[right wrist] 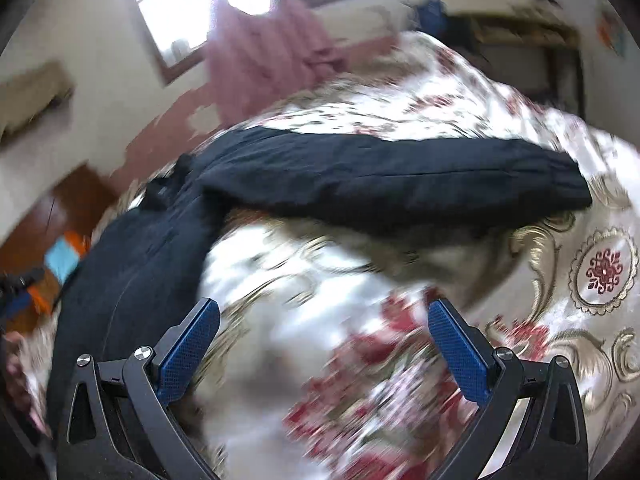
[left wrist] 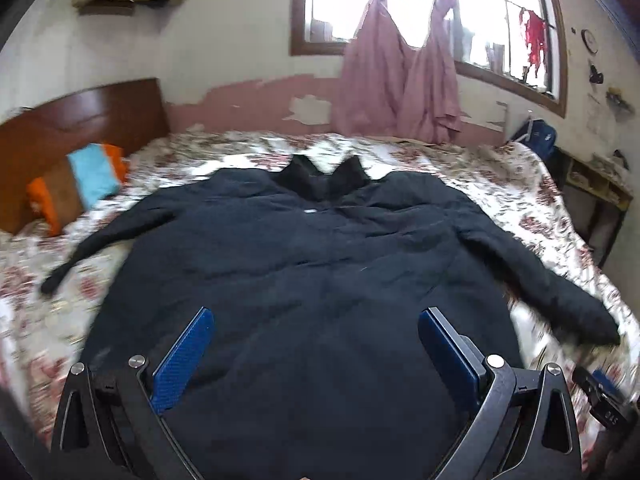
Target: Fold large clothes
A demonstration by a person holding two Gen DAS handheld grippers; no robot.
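Bed (left wrist: 460,168) under a floral cover, filling the space ahead of and below both tongs; headboard (left wrist: 80,120) far ahead-left of the left tongs

Dark jacket (left wrist: 304,264) spread flat on the cover, front up, directly ahead of and beneath the left tongs, collar (left wrist: 324,180) at the far end pointing away; one sleeve (left wrist: 104,240) out to the left, the other out to the right, cuff resting on the cover. Small pale tag (left wrist: 310,211) just below the collar, too blurred to read

Same jacket's body (right wrist: 140,264) ahead-left of the right tongs, its right sleeve (right wrist: 400,180) stretched across the cover ahead of them, well clear of the fingertips

Pink curtains (left wrist: 400,80) knotted at a window (left wrist: 340,0) beyond the bed, straight ahead of the left tongs. Orange, brown and blue pillow (left wrist: 80,188) ahead-left, by the headboard. Low shelf (left wrist: 596,184) and blue bag (left wrist: 540,136) ahead-right, past the bed's corner

Left tongs (left wrist: 316,328) spread wide, blue pads (left wrist: 184,356) either side of the jacket's lower body, gripping nothing

Right tongs (right wrist: 324,320) likewise spread wide over bare floral cover, nothing between the pads (right wrist: 460,352), jacket hem just left of the left finger

Edge of the right tongs at lower right of the left view, with small white marking, perhaps "S10", not surely legible. Strong motion blur in the right view
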